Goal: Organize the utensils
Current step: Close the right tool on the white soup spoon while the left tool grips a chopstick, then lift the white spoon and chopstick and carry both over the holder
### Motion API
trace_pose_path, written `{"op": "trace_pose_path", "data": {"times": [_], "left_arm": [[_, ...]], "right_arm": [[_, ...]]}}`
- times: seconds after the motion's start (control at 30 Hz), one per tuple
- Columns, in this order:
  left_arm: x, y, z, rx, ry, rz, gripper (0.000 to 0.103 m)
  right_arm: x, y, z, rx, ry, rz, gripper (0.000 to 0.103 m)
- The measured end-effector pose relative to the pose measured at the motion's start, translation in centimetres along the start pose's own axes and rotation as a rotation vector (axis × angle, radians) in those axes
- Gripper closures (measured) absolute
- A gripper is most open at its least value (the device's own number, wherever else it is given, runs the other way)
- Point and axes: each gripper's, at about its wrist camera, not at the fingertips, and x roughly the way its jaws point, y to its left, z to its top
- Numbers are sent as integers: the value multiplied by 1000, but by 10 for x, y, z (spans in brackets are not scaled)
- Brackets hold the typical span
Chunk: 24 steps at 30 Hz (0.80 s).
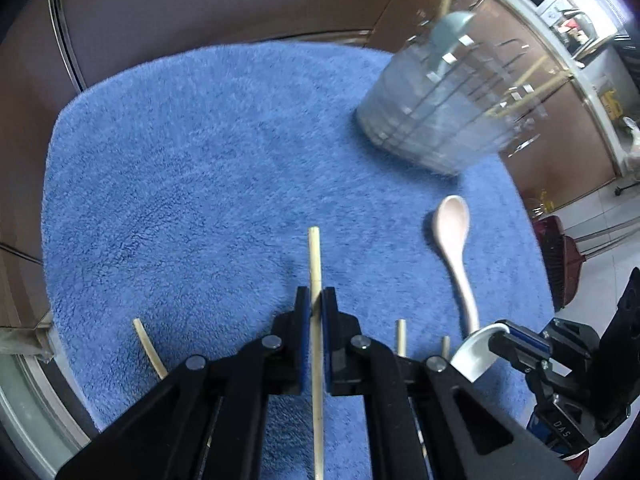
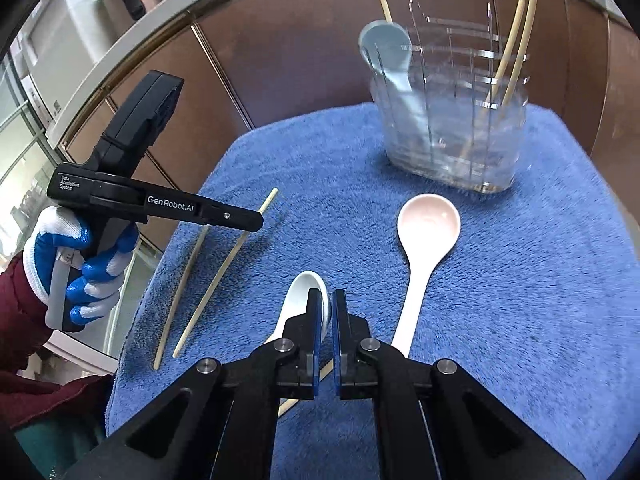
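Note:
My left gripper [image 1: 316, 300] is shut on a wooden chopstick [image 1: 315, 256] that runs between its pads, a little above the blue towel [image 1: 200, 160]; it also shows in the right wrist view [image 2: 256, 220]. My right gripper [image 2: 327, 300] is shut on the rim of a white ceramic spoon [image 2: 298, 300], which also shows in the left wrist view [image 1: 478, 350]. A pink spoon [image 2: 424, 232] lies on the towel to the right. A clear holder [image 2: 452, 120] at the back holds a grey-blue spoon [image 2: 386, 52] and chopsticks [image 2: 516, 40].
Loose chopsticks [image 2: 188, 280] lie on the towel's left side, seen in the left wrist view as short ends [image 1: 148, 348]. The towel [image 2: 520, 280] covers a brown table [image 2: 260, 60] with a metal edge. A red broom [image 1: 560, 264] stands beyond the table.

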Motion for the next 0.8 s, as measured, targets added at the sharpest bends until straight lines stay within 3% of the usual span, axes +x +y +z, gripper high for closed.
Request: {"op": "trace_pose_path", "data": {"times": [0.8], "left_arm": [[-120,-26,-66,49,-331,-153,98]], "right_arm": [[-83,64,-36,-26,-171,-161,98]]}}
